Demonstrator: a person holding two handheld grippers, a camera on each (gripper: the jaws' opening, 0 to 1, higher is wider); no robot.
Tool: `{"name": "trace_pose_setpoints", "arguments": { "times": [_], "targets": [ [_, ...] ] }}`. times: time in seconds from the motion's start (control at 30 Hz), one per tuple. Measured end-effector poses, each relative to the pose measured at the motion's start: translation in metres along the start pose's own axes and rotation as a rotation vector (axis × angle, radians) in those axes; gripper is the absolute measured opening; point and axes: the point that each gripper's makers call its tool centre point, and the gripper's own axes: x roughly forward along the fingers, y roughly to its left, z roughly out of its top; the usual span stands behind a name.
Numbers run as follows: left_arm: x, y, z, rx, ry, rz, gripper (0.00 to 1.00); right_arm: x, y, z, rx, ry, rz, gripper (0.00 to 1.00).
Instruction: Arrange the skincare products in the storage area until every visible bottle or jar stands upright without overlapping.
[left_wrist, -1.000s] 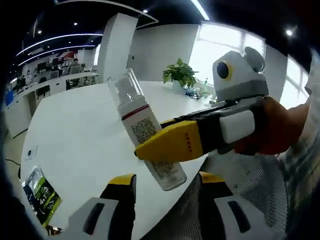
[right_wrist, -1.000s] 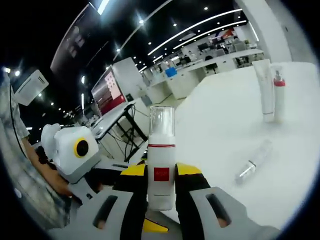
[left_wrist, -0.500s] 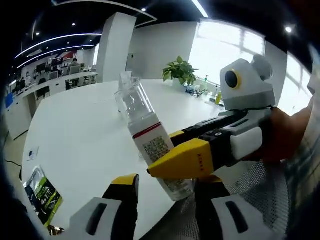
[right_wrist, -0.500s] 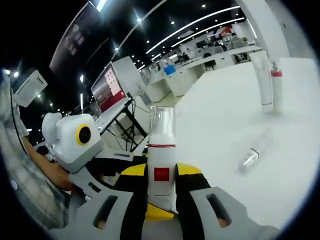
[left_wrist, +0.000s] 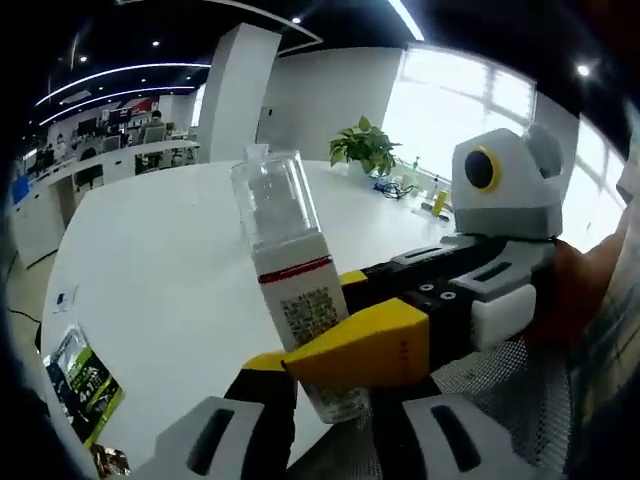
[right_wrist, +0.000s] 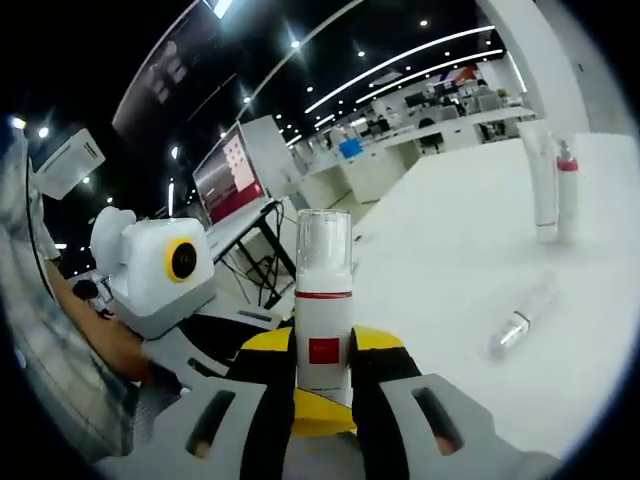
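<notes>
Gripping the white pump bottle with clear cap and red band above the round white desk, the right hand-held gripper holds it upright; the left hand-held gripper brackets its base, contact unclear; farther off, a clear vial lies beside two standing tubes.

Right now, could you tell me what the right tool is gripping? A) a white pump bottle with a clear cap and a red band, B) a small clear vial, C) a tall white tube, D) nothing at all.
A: the right tool is shut on the white pump bottle, which stands between its jaws, while the clear vial lies on the table.
</notes>
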Motion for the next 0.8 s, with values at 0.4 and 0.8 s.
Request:
{"name": "trace_pose_setpoints", "arguments": {
  "times": [0.4, 0.8],
  "targets": [
    [-0.005, -0.001, 0.004, -0.036, -0.023, -0.023, 0.24, -0.007, 0.004, 0.004, 0.019, 0.011, 0.053, 0.19],
    [-0.017, -0.024, 0.019, -0.125, -0.108, -0.202, 0.23, -0.022, 0.023, 0.024, -0.056, 0.038, 0.219, 0.21]
  ]
}}
